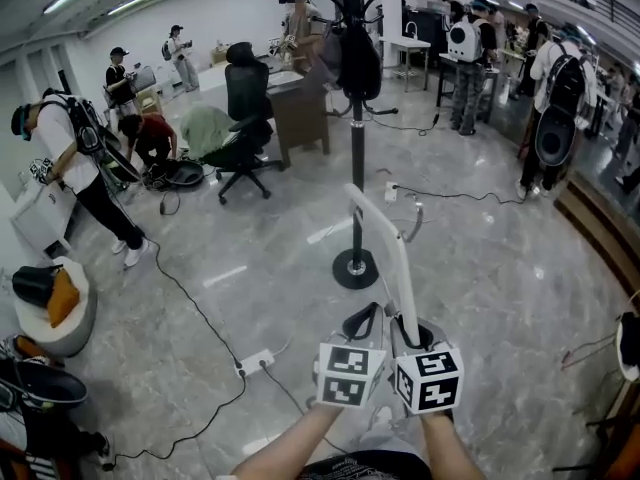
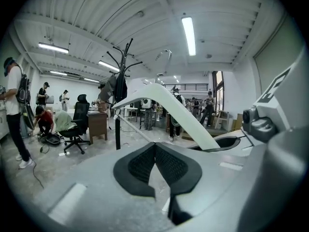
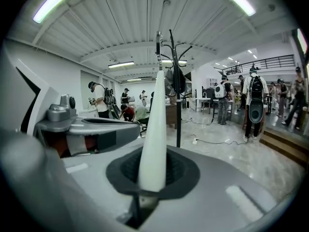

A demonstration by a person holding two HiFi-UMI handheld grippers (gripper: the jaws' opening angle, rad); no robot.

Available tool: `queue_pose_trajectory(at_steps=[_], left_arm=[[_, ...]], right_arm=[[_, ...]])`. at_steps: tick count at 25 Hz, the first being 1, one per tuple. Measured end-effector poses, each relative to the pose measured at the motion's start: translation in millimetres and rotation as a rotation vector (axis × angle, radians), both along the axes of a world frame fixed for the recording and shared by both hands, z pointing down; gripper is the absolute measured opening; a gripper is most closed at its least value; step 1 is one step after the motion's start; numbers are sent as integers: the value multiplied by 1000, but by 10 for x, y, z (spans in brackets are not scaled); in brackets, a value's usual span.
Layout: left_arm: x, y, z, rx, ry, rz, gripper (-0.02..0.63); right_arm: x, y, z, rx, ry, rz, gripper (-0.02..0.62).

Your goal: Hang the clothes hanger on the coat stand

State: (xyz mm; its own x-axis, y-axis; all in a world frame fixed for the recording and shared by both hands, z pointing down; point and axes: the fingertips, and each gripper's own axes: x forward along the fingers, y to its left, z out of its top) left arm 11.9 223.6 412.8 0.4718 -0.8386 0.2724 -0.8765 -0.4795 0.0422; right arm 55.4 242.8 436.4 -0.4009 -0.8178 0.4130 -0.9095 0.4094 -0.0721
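A white clothes hanger (image 1: 385, 248) rises from my right gripper (image 1: 408, 334), which is shut on one arm of it; its metal hook (image 1: 414, 222) points right. In the right gripper view the hanger (image 3: 155, 124) stands straight up out of the pads (image 3: 181, 170). My left gripper (image 1: 365, 314) is close beside it on the left, shut and empty, pads (image 2: 169, 166) meeting at their tips. It sees the hanger (image 2: 178, 111) arching past on its right. The black coat stand (image 1: 354, 168) is straight ahead, its round base (image 1: 355, 269) just beyond the hanger's tip, dark clothes (image 1: 358, 63) on its upper hooks.
A black office chair (image 1: 245, 118) and a brown desk (image 1: 300, 113) stand left of the stand. A power strip (image 1: 255, 360) and cables lie on the floor by my left. Several people work at the left and at tables at the back right. A raised step (image 1: 600, 233) runs along the right.
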Motion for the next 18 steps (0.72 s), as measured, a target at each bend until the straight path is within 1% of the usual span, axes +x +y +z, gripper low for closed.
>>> queue_pose_trajectory(at_steps=[10, 18], left_arm=[[381, -922, -3, -16, -12, -64, 5], [718, -1433, 57, -30, -31, -97, 5]], right_arm=[[400, -944, 15, -16, -19, -61, 37], [738, -1483, 56, -32, -22, -98, 37]])
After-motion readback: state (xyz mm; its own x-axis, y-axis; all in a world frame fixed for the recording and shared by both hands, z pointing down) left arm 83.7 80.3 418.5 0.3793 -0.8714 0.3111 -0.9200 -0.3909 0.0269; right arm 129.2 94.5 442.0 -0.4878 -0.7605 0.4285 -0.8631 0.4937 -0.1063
